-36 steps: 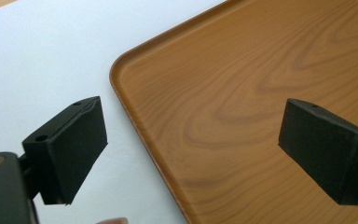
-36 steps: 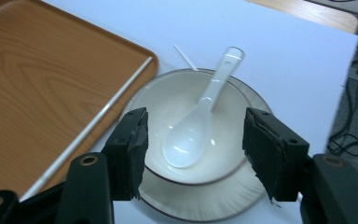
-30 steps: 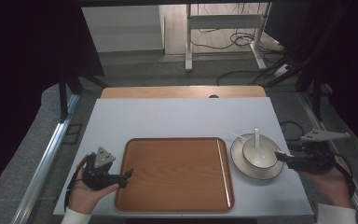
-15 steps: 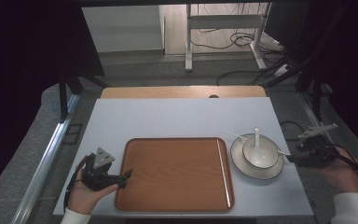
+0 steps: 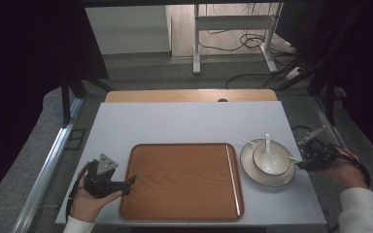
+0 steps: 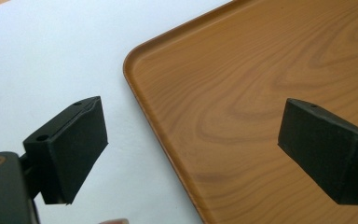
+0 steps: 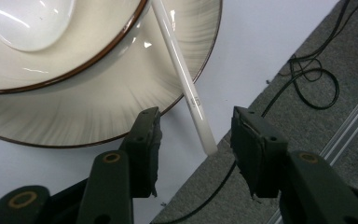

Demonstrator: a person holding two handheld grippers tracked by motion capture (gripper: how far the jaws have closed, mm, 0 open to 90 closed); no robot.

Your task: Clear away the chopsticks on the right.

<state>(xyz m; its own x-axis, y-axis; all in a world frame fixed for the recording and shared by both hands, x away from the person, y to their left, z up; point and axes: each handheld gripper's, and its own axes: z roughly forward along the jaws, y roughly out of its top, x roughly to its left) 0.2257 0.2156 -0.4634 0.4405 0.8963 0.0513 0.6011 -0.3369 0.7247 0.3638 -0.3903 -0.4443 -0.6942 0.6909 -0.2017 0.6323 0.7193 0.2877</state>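
Since the earlier frames the right gripper has come down and in toward the plate at the right of the high view, its jaws having just been closing, while the left gripper has kept to its spot at the lower left, tips at the edge of the wooden tray. From above, a bowl sits on the plate with a spoon in it, and a thin white stick seems to lie across them, though it is too small here to be sure. Left gripper view: the jaws stand wide apart with nothing between, straddling the tray's rounded corner over the white table. Right gripper view: the white chopstick runs from the top centre down off the plate's rim, its end between the half-open jaws, not yet pinched. The risk, I judge, is that one pad meets the chopstick first and rolls it off the rim, or the jaws nudge the plate.
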